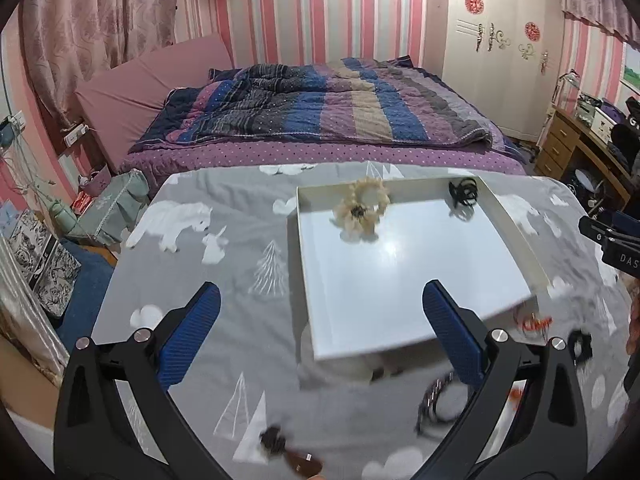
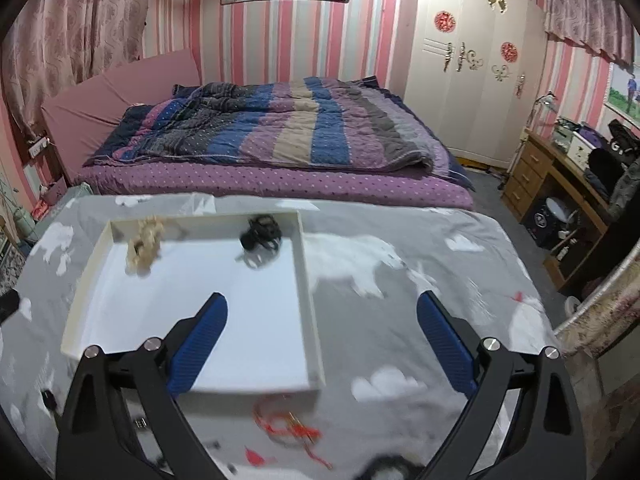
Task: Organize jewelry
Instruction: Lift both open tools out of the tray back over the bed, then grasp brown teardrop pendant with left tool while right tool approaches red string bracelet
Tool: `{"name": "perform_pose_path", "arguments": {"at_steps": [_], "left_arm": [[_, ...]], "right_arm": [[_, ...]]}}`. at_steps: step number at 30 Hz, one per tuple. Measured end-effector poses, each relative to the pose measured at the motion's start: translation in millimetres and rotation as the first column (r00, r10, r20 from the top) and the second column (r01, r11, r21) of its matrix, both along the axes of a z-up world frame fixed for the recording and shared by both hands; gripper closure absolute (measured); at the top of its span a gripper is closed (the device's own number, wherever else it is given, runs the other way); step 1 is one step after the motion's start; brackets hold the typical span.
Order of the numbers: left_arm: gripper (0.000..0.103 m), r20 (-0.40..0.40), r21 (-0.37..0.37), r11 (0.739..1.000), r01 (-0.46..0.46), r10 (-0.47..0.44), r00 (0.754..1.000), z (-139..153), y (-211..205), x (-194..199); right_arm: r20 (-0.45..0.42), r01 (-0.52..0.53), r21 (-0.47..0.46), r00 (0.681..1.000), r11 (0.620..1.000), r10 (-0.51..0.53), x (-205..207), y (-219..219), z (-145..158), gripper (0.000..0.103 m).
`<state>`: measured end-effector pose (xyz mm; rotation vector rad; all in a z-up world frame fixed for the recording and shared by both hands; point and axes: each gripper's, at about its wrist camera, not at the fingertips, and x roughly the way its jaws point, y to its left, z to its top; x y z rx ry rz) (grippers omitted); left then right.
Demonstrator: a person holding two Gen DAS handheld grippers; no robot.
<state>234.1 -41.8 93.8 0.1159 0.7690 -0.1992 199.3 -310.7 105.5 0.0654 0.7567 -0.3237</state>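
A white tray (image 1: 400, 280) lies on a grey printed cloth; it also shows in the right wrist view (image 2: 248, 328). In it lie a cream beaded bracelet (image 1: 362, 206) (image 2: 145, 245) and a black hair tie (image 1: 464, 192) (image 2: 260, 234). On the cloth near the tray lie a red string piece (image 2: 290, 428) (image 1: 534, 322), a dark bangle (image 1: 438, 400) and a brown clip (image 1: 290, 452). My left gripper (image 1: 322, 302) is open and empty above the tray's near left corner. My right gripper (image 2: 322, 312) is open and empty above the tray's right edge.
A bed (image 1: 320, 120) with a striped quilt stands beyond the grey cloth (image 1: 224, 280). A white wardrobe (image 2: 472, 80) and a wooden desk (image 2: 560, 184) are at the right. Boxes and bags (image 1: 44, 264) sit on the floor at the left.
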Motion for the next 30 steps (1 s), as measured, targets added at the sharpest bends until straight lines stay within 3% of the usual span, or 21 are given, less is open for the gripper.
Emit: {"name": "perform_pose_path", "arguments": {"at_steps": [6, 13, 17, 23, 30], "left_arm": [[0.003, 0.014, 0.024, 1.000, 0.004, -0.005, 1.000, -10, 22, -39], [0.003, 0.002, 0.035, 0.999, -0.036, 0.036, 0.999, -24, 46, -51], [0.003, 0.007, 0.036, 0.998, -0.060, 0.059, 0.998, -34, 56, -56], [0.003, -0.002, 0.028, 0.998, -0.060, 0.060, 0.998, -53, 57, -59], [0.003, -0.043, 0.020, 0.999, -0.048, 0.049, 0.998, -70, 58, -53]], "right_arm": [[0.002, 0.056, 0.012, 0.998, 0.998, -0.056, -52, -11, -11, 0.007], [-0.002, 0.085, 0.020, 0.996, 0.996, -0.085, -84, -10, -30, 0.007], [0.022, 0.118, -0.003, 0.993, 0.993, -0.118, -98, -6, -39, 0.007], [0.080, 0.139, 0.048, 0.987, 0.989, -0.142, -107, -7, -49, 0.007], [0.061, 0.165, 0.012, 0.984, 0.986, -0.166, -102, -11, -64, 0.007]]}}
